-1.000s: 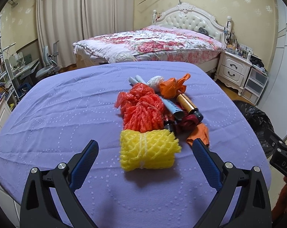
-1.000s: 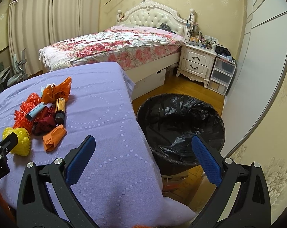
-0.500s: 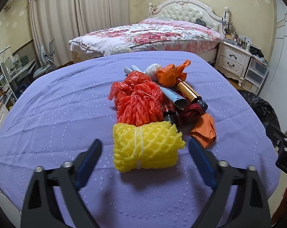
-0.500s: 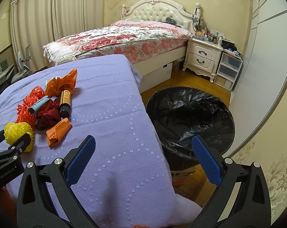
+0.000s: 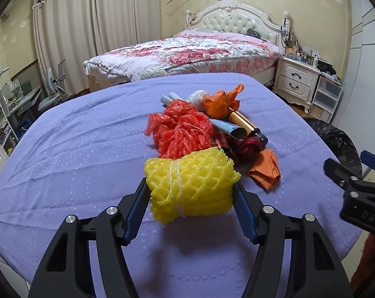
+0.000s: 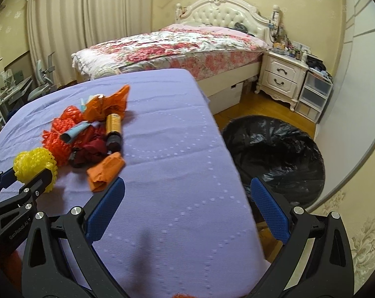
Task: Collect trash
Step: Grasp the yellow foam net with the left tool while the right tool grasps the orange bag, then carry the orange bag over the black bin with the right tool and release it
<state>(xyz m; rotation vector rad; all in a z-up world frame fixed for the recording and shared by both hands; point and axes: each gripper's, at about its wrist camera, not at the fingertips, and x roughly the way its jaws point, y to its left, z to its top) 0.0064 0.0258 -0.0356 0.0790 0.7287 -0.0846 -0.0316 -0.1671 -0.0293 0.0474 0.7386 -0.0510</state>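
Left wrist view: the left gripper (image 5: 191,193) fills the lower half of the frame, its jaws closing on the yellow foam net (image 5: 190,181), a bundle tied round with white string. The blue pads sit against both ends of the bundle, and the net hides their tips. Behind the net, at frame centre, lies the trash pile: a red foam net (image 5: 182,129), an orange bag (image 5: 221,101), a pale blue tube (image 5: 228,128) and an amber bottle (image 5: 247,126) with a dark cap. A dark red crumpled piece beneath the bottle is hard to identify. An orange wrapper (image 5: 265,168) lies just right of the yellow net. At the right edge part of the right gripper (image 5: 356,188) shows, cut off by the frame. Everything rests on a table under a purple cloth (image 5: 76,149) with a dotted pattern. A black-lined trash bin (image 5: 336,139) is half hidden behind the table's right edge. Further back are a bed (image 5: 187,54) with a floral cover, cream curtains and a white nightstand (image 5: 296,79).

Right wrist view: the right gripper (image 6: 187,203) stands released at the bottom of the frame, nothing between its blue pads, over the purple cloth's (image 6: 175,149) right edge. The picture is slightly blurred. The trash bin (image 6: 274,154) sits on the wooden floor at centre right, its near rim hidden by the table and a pad. The yellow foam net (image 6: 36,164) appears at lower left, partly covered by the left gripper's (image 6: 26,181) black finger, with the pile above it.
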